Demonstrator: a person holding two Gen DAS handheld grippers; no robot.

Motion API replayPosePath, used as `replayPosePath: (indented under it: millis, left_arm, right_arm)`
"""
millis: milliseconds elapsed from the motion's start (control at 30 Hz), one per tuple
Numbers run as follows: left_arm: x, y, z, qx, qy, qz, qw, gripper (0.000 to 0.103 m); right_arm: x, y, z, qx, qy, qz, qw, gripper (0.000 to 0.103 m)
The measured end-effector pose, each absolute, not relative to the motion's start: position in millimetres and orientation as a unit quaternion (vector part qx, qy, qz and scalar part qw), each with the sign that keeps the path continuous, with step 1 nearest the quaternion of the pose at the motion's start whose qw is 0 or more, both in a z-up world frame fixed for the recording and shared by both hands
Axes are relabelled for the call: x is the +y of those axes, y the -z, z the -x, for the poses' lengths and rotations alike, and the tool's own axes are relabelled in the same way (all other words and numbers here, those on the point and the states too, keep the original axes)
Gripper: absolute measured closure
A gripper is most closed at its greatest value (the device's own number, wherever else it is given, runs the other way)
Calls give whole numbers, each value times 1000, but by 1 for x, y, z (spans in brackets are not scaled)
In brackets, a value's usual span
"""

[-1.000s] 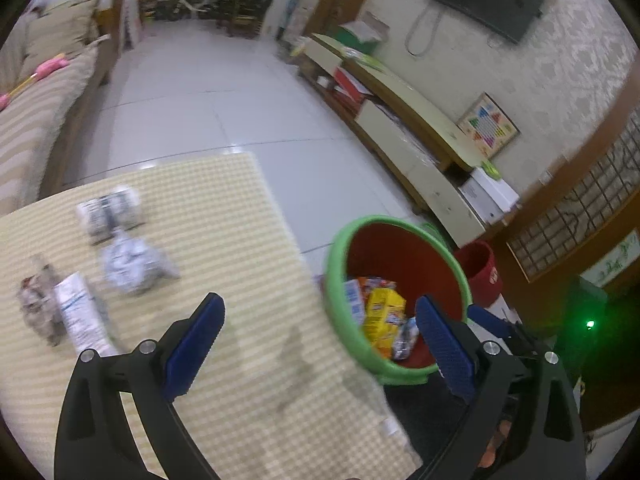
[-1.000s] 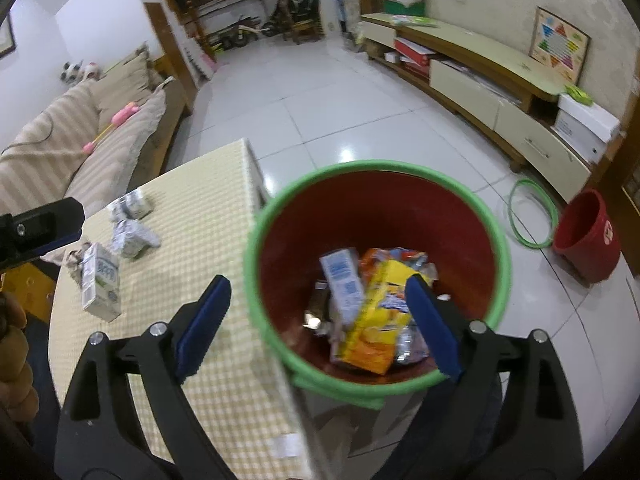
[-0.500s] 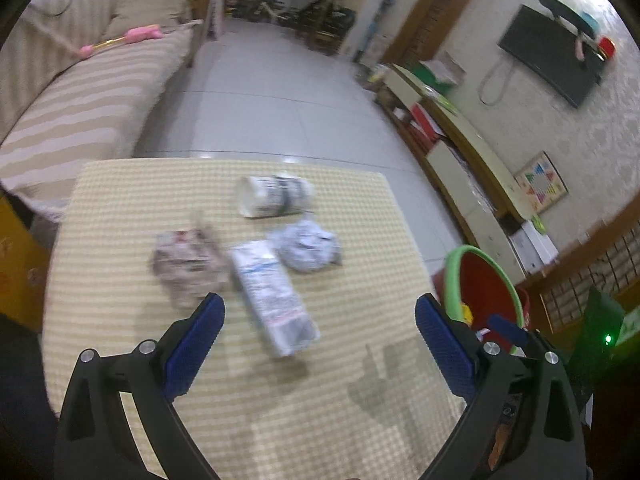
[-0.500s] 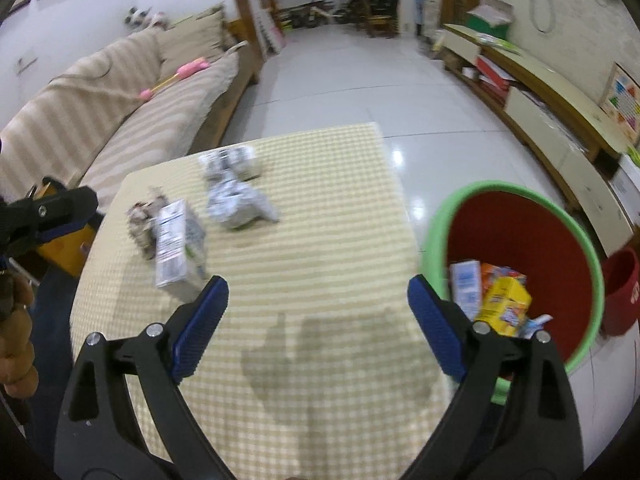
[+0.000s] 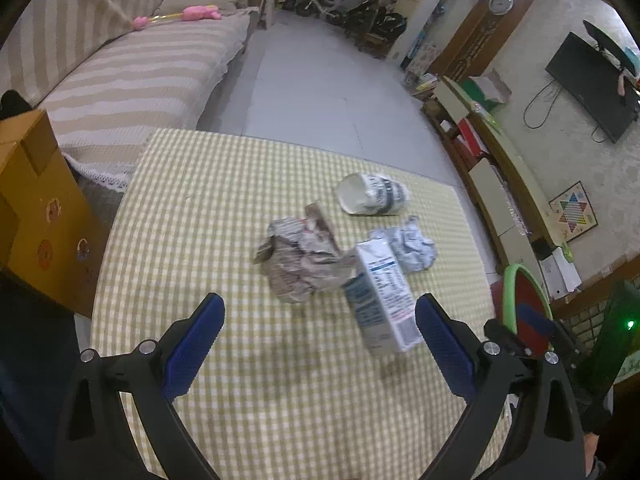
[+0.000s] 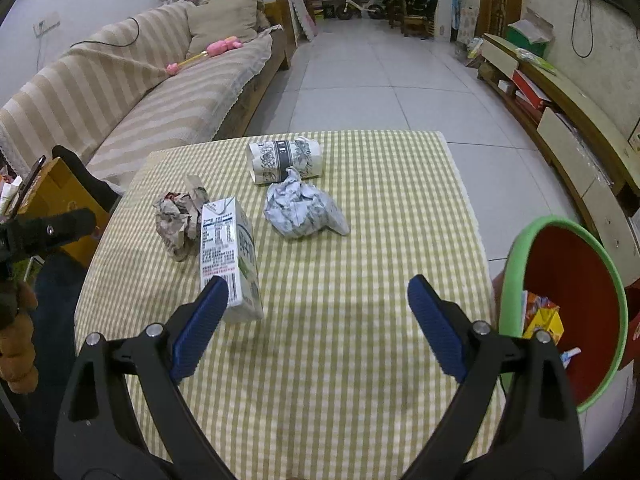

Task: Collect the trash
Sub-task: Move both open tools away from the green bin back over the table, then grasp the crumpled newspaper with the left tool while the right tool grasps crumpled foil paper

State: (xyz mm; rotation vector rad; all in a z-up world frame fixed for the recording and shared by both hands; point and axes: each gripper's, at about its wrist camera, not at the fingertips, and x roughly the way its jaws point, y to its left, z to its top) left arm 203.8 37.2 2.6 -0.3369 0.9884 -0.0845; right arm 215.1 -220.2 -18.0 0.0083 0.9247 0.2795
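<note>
Your left gripper [image 5: 319,338] hangs over the checked table [image 6: 360,360], jaws apart, nothing between them. Your right gripper [image 6: 318,320] likewise: jaws wide, empty. Trash sits on the table's far half: milk carton [image 6: 228,252] nearest, crumpled brown paper [image 6: 178,216] touching its left, grey wad [image 6: 302,212] to its right, paper cup [image 6: 285,160] on its side farthest. Green-rimmed bin [image 6: 560,312] stands off the right edge, wrappers inside.

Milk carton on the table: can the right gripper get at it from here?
Probably yes. The right gripper is open and empty, and the milk carton stands just ahead by its left finger, nothing between. The brown paper wad crowds the carton's far side.
</note>
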Motion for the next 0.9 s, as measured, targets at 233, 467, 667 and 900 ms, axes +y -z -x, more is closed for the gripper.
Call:
replayPosePath:
  millis: [233, 467, 667, 900]
  left_arm:
    - [43, 23, -223, 492, 34, 149, 857, 11]
    - [39, 45, -248, 508, 35, 136, 850, 11]
    - [38, 56, -270, 507, 38, 139, 849, 11]
    - [36, 73, -290, 520, 35, 138, 842, 11]
  right_arm:
    - [-216, 33, -241, 457, -134, -2, 880, 13]
    - [-214, 57, -270, 479, -142, -6, 866, 13]
    - [-211, 72, -290, 484, -154, -18, 861, 13]
    - [-202, 85, -306, 494, -173, -25, 852, 13]
